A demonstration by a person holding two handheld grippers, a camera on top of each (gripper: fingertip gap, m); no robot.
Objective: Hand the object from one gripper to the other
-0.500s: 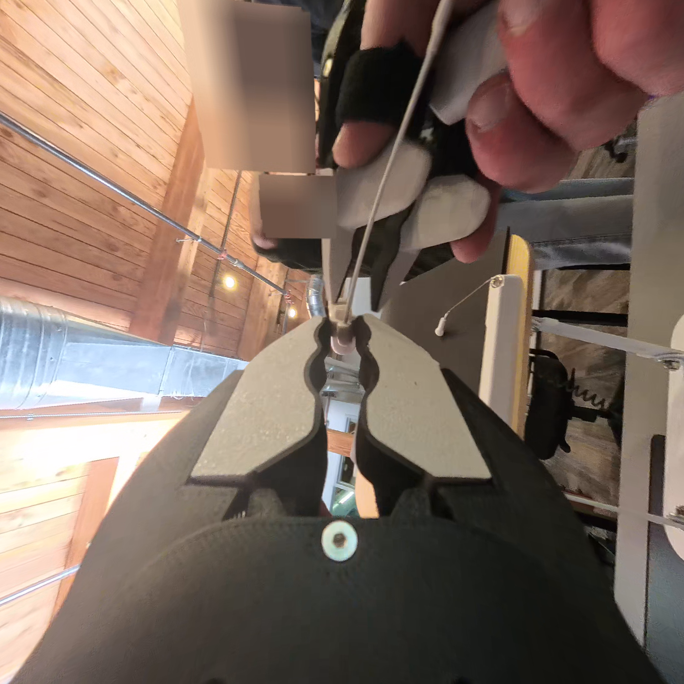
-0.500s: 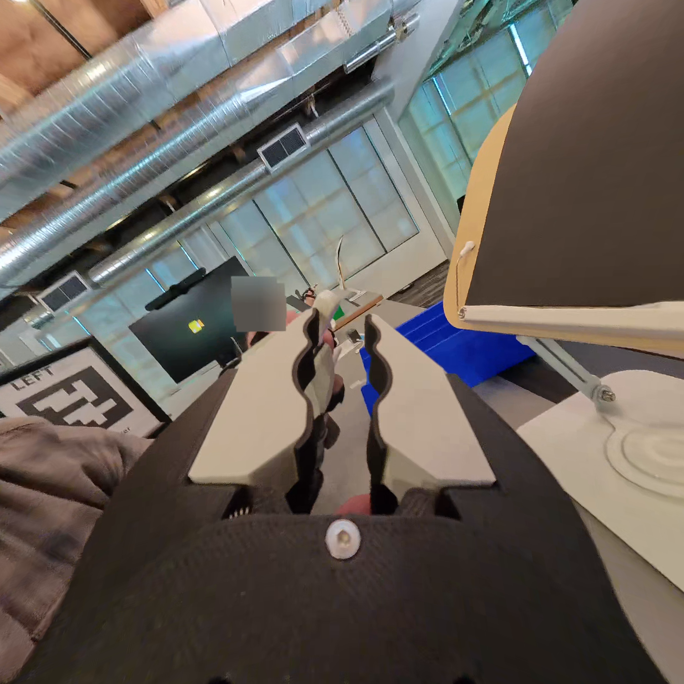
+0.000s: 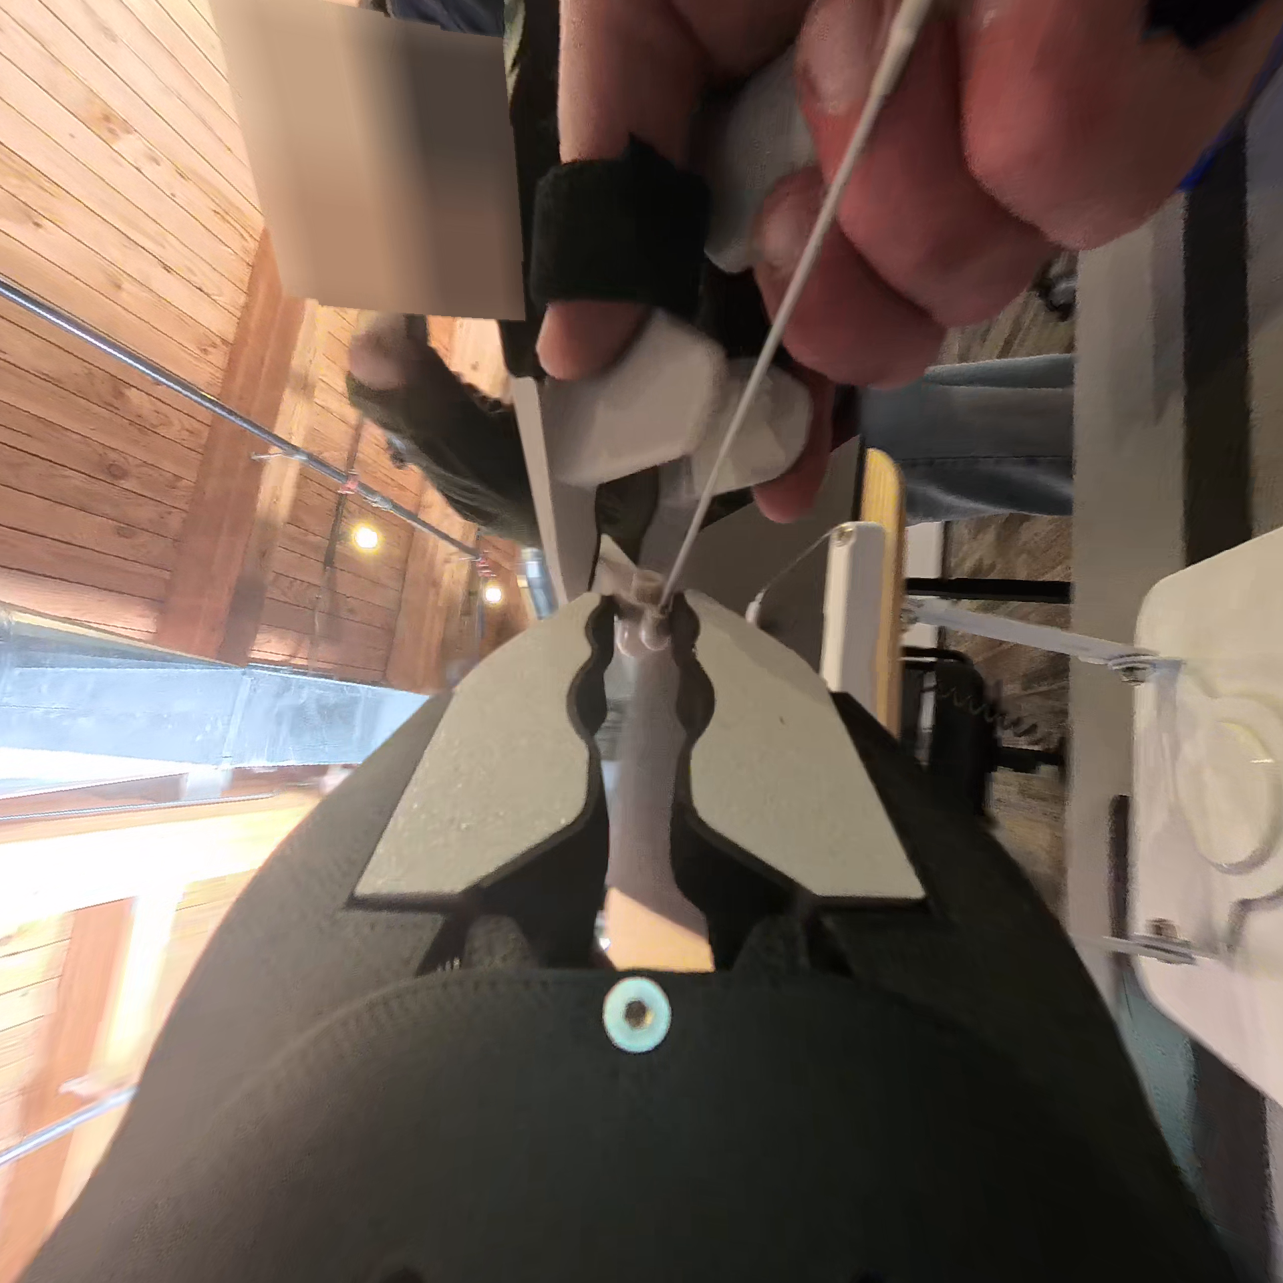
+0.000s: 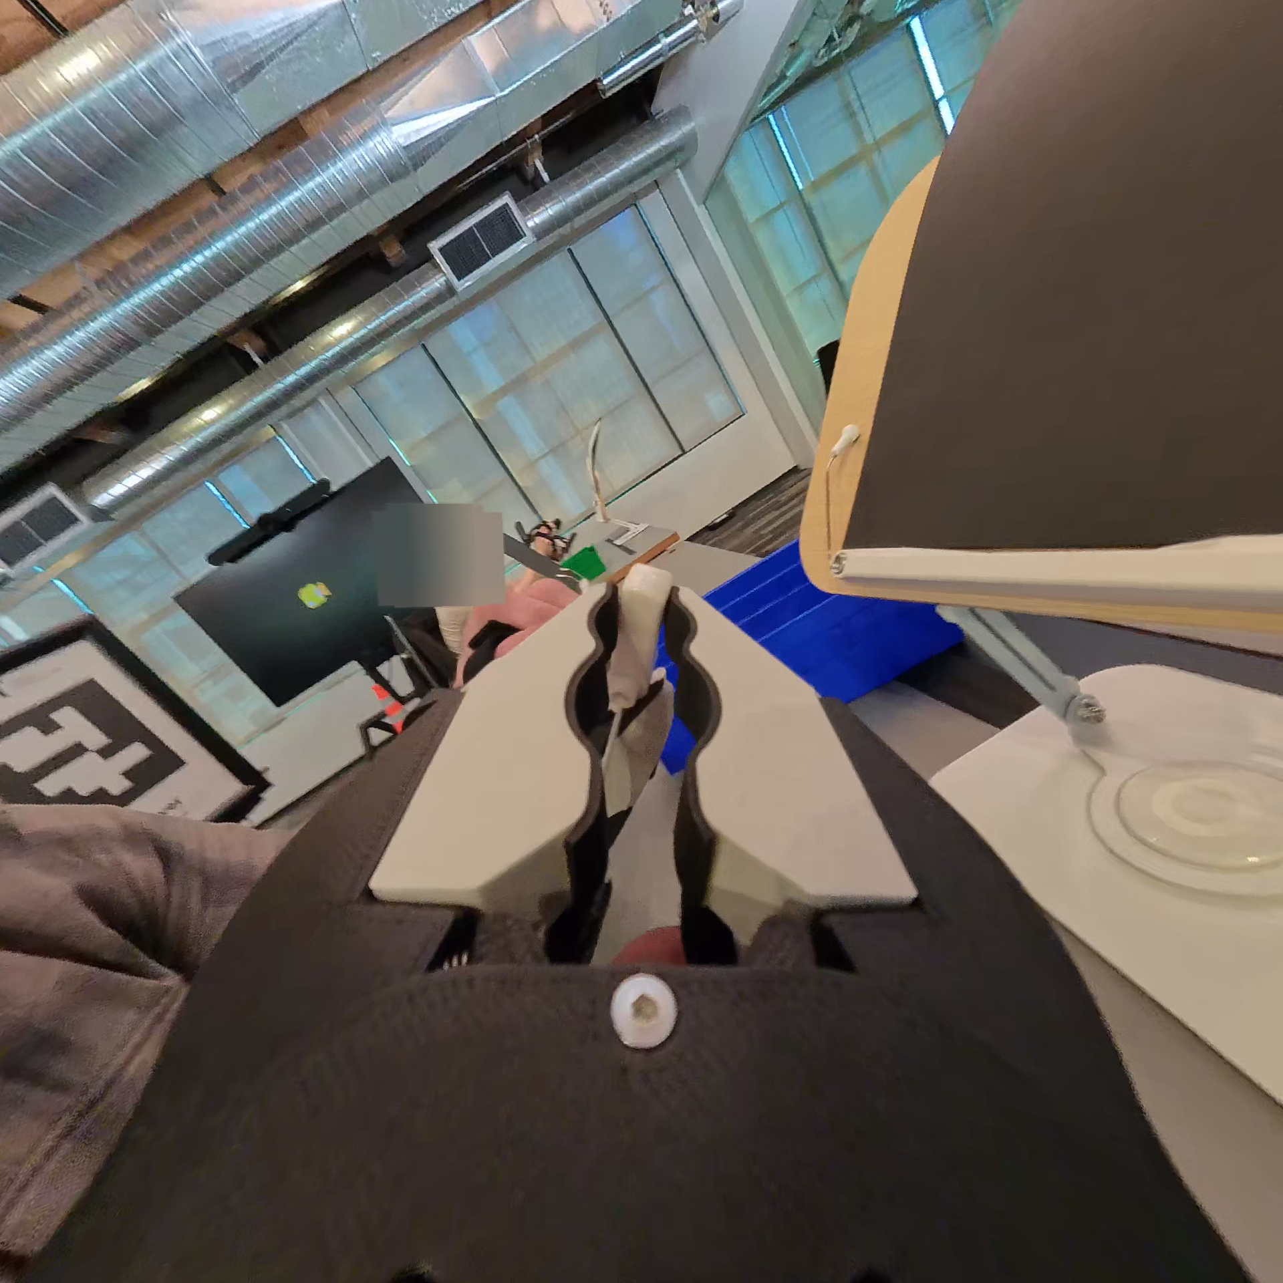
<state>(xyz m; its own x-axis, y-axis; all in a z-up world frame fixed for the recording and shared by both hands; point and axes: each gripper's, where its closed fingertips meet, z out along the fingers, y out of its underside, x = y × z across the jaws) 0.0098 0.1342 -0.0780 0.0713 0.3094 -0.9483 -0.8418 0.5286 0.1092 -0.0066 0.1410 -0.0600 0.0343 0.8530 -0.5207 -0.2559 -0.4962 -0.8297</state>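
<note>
Left tool (image 3: 642, 618) pinches the object's (image 3: 642, 628) white end, frame centre; right tool (image 4: 642, 590) narrow, clamped on same object (image 4: 642, 611).

White piece (image 4: 642, 625) between tool (image 4: 642, 604) fingers

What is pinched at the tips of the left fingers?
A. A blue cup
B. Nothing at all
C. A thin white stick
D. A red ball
C: in the left wrist view the end of a thin white stick sits between the tips of the left fingers and runs up past the hand.
</note>
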